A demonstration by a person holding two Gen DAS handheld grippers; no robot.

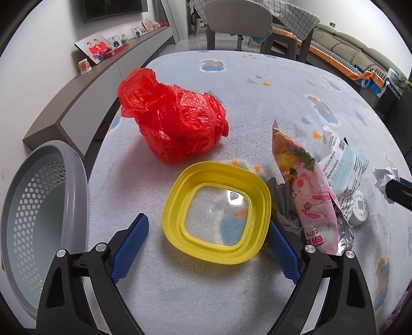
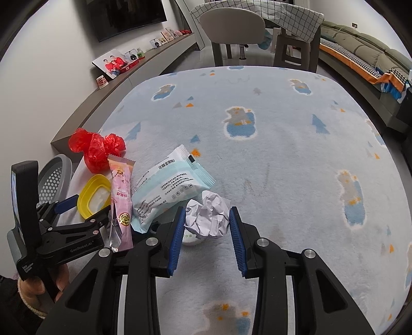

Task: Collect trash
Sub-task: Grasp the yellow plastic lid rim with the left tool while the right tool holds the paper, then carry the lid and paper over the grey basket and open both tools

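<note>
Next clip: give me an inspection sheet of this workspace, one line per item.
Surface: pale blue patterned rug, fluffy, printed with blue patches.
Job's things: red plastic bag, yellow lid, pink snack wrapper, white-and-teal packet, crumpled paper ball, small white jar; grey perforated basket at the rug's edge.
Clutter: nothing seen beyond the trash.
Grippers: left gripper open, fingers either side of the yellow lid, not pressing; right gripper shut on the crumpled paper ball.
Cables: nothing seen.
Surroundings: low shelf with framed photos, grey chair, sofa.
</note>
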